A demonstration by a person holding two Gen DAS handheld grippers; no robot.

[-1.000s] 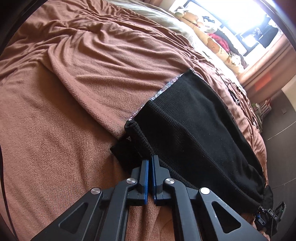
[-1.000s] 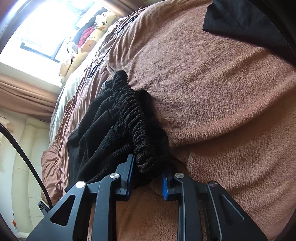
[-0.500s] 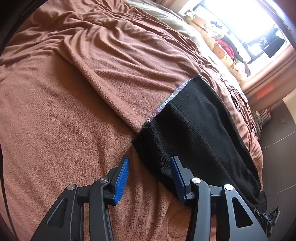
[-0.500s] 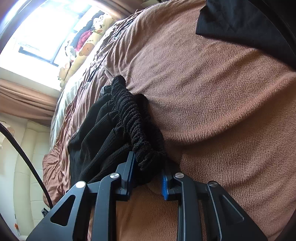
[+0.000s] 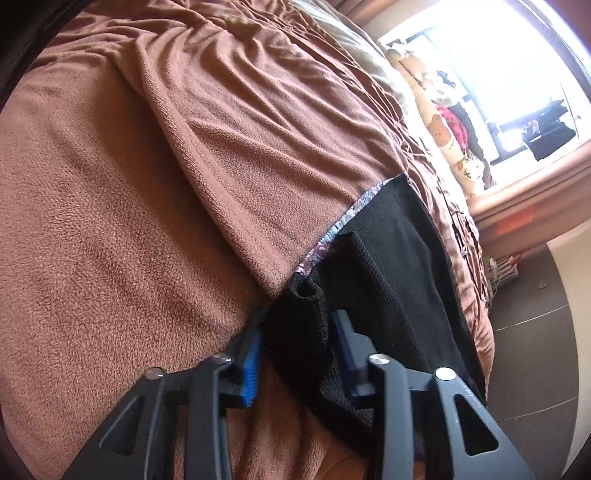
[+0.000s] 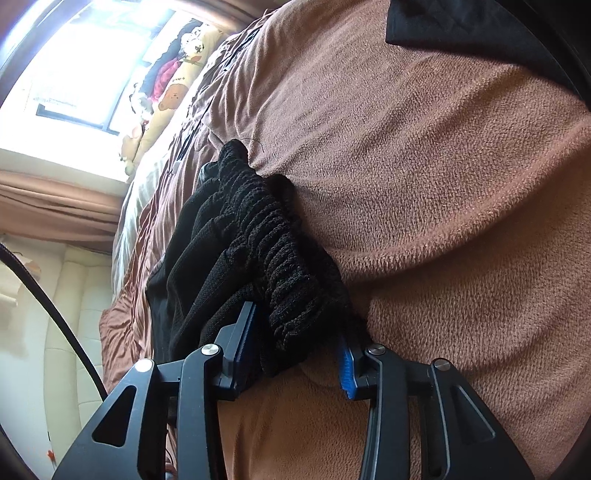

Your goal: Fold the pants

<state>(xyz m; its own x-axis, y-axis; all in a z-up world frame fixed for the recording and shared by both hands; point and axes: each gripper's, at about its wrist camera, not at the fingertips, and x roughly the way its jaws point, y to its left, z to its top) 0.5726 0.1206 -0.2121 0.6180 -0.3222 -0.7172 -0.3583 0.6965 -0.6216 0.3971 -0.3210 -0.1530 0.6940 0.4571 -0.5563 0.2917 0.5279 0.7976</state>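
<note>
Black knit pants (image 5: pixel 388 277) lie along the right side of a brown fleece blanket (image 5: pixel 147 221) on a bed. My left gripper (image 5: pixel 299 325) straddles a bunched corner of the leg end. Its jaws are closing, with the cloth between the blue pads but not clamped. In the right wrist view the gathered elastic waistband (image 6: pixel 280 258) lies between the fingers of my right gripper (image 6: pixel 299 325). These jaws are opening, and blanket (image 6: pixel 443 184) shows between the waistband and the right pad (image 6: pixel 345 369).
A patterned strip (image 5: pixel 343 221) runs along the pants' far edge. More black cloth (image 6: pixel 480 26) lies at the top right. Stuffed toys (image 5: pixel 443 125) line the bed under a bright window. The floor (image 5: pixel 535 314) is past the bed's right edge; a cable (image 6: pixel 48 306) hangs left.
The left gripper let go of the leg end, spread wide, sank toward the corner and is now narrowing around it. The right jaws widened around the waistband, which has slackened.
</note>
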